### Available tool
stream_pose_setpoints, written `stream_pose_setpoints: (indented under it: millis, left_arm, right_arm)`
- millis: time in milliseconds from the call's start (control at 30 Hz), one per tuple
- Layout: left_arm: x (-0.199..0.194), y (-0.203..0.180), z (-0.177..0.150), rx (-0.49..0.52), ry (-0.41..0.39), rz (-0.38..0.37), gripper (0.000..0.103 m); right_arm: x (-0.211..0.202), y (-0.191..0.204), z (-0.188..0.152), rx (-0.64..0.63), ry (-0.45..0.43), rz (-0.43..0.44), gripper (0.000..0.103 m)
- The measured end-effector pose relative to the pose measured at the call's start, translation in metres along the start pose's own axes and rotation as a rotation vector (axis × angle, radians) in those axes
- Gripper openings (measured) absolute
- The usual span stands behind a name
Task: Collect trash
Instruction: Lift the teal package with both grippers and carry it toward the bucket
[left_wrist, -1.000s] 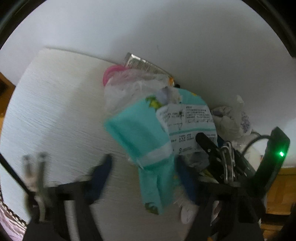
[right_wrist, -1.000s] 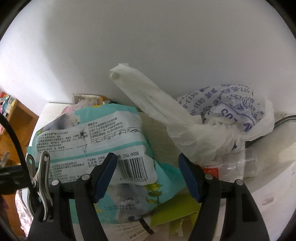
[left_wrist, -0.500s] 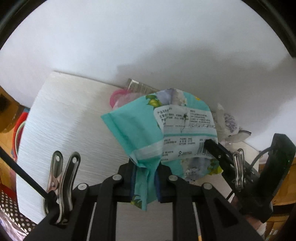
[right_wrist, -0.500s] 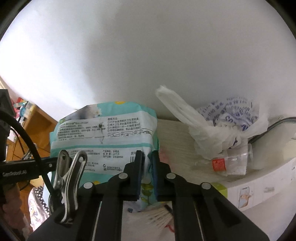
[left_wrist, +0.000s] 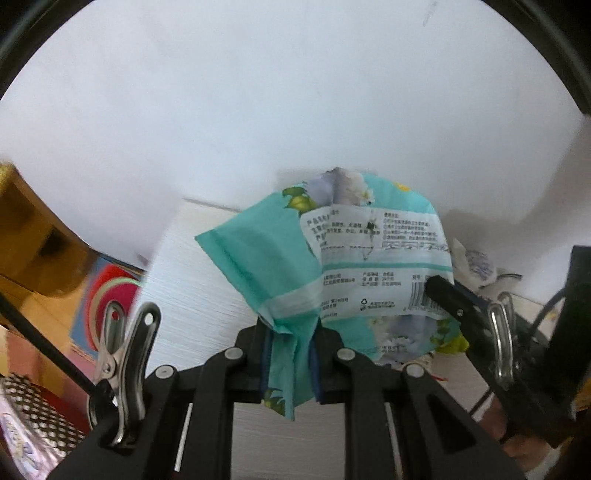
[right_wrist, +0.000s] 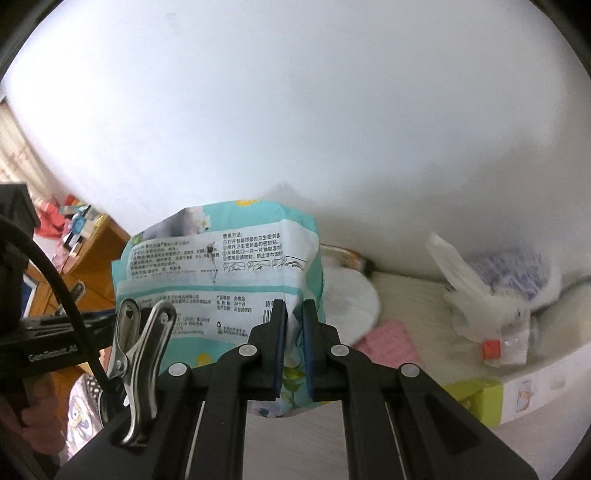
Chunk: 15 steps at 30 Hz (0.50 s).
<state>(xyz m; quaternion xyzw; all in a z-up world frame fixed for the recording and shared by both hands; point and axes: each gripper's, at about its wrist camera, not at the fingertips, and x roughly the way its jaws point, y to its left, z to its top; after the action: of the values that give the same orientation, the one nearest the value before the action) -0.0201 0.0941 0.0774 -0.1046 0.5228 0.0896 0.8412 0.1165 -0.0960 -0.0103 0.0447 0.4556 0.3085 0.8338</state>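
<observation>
1. White wall (left_wrist: 258, 110) fills the upper part of both views, and a pale wood-grain counter (left_wrist: 207, 295) runs below it
2. The left claw (left_wrist: 290, 363) is clenched on a twisted corner of the teal wipes packet (left_wrist: 280, 258), at the bottom centre of the left wrist frame; the packet stands up above the claw, with its white printed label and barcode facing the camera
3. The right claw (right_wrist: 294, 345) is clenched on the same packet (right_wrist: 221, 258), pinching its lower right edge near the barcode, at the lower centre of the right wrist frame
4. In the left wrist view the right claw comes in from the right of the frame, its black finger (left_wrist: 443, 295) lying over the barcode; in the right wrist view part of the left tool's black body shows at the left edge
5. The packet is held between the two claws, raised off the counter
6. In the right wrist view a knotted white plastic bag (right_wrist: 498, 284) with blue print sits at the right of the frame on the counter, against the wall
7. Below that bag lies a clear wrapper with an orange-red patch (right_wrist: 491, 349)
8. A pink sheet (right_wrist: 391, 341) lies flat on the counter just right of the packet, with a white round piece (right_wrist: 351, 299) above it, partly behind the packet
9. A yellow-green box (right_wrist: 476, 402) sits at the counter's near edge, lower right
</observation>
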Motion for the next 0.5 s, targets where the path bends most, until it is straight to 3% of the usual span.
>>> stream_pose_setpoints:
  millis: [167,500]
  left_arm:
    - [-0.015,0.008,-0.001,-0.02,-0.052,0.062,0.017]
    - [-0.042,0.047,-0.009,-0.131,-0.085,0.109,0.017]
  right_arm:
    - [0.002,0.02,0.007,-0.023,-0.007,0.042,0.009]
    - [0.02,0.07,0.023,-0.071,0.035,0.136,0.009]
